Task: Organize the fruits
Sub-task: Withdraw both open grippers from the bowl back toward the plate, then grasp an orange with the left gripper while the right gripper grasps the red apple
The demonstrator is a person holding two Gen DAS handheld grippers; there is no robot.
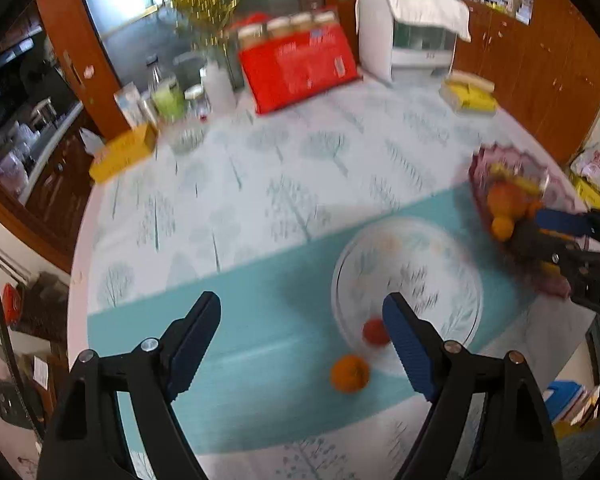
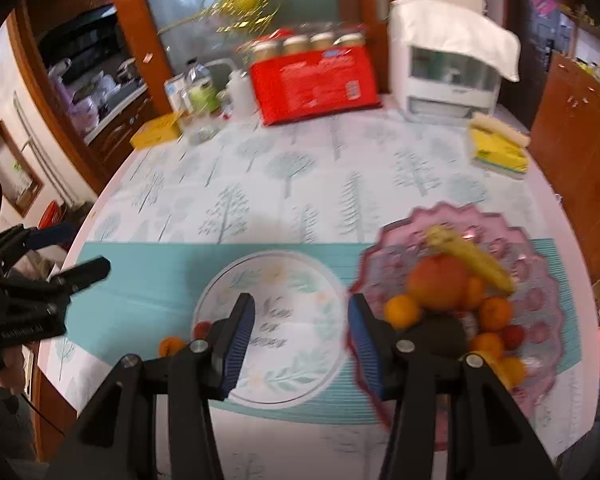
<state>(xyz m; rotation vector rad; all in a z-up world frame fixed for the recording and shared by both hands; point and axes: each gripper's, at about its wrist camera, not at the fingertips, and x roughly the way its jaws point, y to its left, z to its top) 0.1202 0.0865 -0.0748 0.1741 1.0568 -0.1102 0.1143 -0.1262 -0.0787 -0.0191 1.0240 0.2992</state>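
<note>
Back of the table [image 2: 260, 184] is cluttered: red package [image 2: 314, 84], white appliance [image 2: 448, 76], yellow box [image 2: 156, 132]. Nothing blocks the fruit. The pink bowl [image 2: 540, 248] holds oranges and a banana [image 2: 472, 258] lying diagonally, tip toward the far left. The white plate [image 2: 276, 328] has a small red fruit [image 1: 374, 331] on its rim, with an orange [image 1: 350, 373] just outside (clearer from the left wrist). The left gripper [image 1: 302, 340] and right gripper [image 2: 302, 340] are both spread, holding nothing.
</note>
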